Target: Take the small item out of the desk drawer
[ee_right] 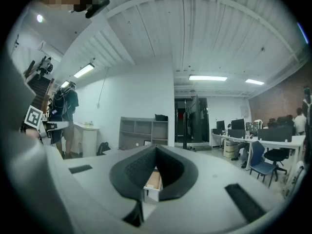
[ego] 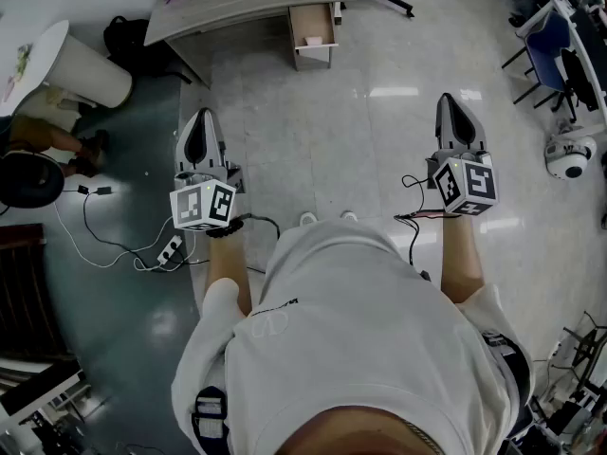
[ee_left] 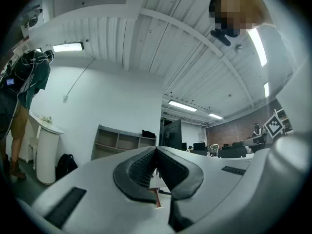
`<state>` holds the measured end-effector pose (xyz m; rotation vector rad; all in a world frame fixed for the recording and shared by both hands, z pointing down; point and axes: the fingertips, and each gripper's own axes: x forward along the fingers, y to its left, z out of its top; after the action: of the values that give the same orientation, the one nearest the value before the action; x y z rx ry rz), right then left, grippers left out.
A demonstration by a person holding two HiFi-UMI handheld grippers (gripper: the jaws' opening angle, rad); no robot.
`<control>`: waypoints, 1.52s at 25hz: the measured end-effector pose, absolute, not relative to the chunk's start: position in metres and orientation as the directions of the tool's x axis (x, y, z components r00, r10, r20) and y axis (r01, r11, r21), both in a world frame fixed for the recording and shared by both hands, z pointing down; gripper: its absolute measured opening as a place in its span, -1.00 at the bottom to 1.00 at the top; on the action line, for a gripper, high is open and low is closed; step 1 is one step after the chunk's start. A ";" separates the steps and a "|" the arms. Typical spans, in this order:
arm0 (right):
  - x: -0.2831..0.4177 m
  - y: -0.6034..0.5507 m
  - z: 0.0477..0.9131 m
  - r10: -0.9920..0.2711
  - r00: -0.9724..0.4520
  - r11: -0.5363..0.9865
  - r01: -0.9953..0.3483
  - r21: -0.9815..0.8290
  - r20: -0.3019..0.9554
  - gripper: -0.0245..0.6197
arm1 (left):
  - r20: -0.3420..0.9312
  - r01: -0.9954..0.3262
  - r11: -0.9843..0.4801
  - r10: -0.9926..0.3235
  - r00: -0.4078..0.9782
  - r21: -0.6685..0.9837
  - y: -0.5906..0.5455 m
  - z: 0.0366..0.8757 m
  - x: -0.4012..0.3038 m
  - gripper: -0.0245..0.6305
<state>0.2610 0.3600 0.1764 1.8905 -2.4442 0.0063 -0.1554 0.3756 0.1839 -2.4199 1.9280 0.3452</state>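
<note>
In the head view, the desk drawer (ego: 313, 28) is seen standing open at the desk (ego: 237, 3), and a small pinkish item (ego: 312, 40) lies inside it. Nothing is taken out yet, so approach, grasp and lift are judged left to do. The left gripper (ego: 201, 126) and right gripper (ego: 453, 112) are held well apart from the drawer.

In the left gripper view, the jaws are pressed together, empty.

In the right gripper view, the jaws are likewise closed on nothing.
</note>
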 end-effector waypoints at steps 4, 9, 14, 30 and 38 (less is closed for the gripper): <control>0.267 0.361 0.176 -0.972 -0.231 0.232 -0.972 0.035 0.041 -0.93 | -0.192 -0.965 -0.234 -0.959 0.209 0.119 0.378 0.186 -0.156 -0.93; 0.267 0.360 0.174 -0.975 -0.217 0.219 -0.975 0.031 0.044 -0.93 | -0.186 -0.963 -0.238 -0.959 0.213 0.126 0.375 0.187 -0.162 -0.93; 0.264 0.361 0.175 -0.976 -0.211 0.212 -0.977 0.021 0.050 -0.93 | -0.187 -0.960 -0.251 -0.956 0.225 0.124 0.373 0.187 -0.164 -0.93; 0.222 0.375 0.185 -0.990 -0.126 0.131 -0.987 0.092 0.062 -0.92 | -0.136 -0.948 -0.263 -0.961 0.241 0.180 0.377 0.227 -0.216 -0.93; 0.207 0.371 0.195 -0.989 -0.121 0.129 -0.988 0.087 0.087 -0.92 | -0.119 -0.942 -0.272 -0.960 0.253 0.197 0.369 0.239 -0.226 -0.93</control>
<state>0.2066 0.3705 0.1954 1.9963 -2.2643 -0.0119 -0.2262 0.3691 0.2394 -2.5524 1.9435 0.3489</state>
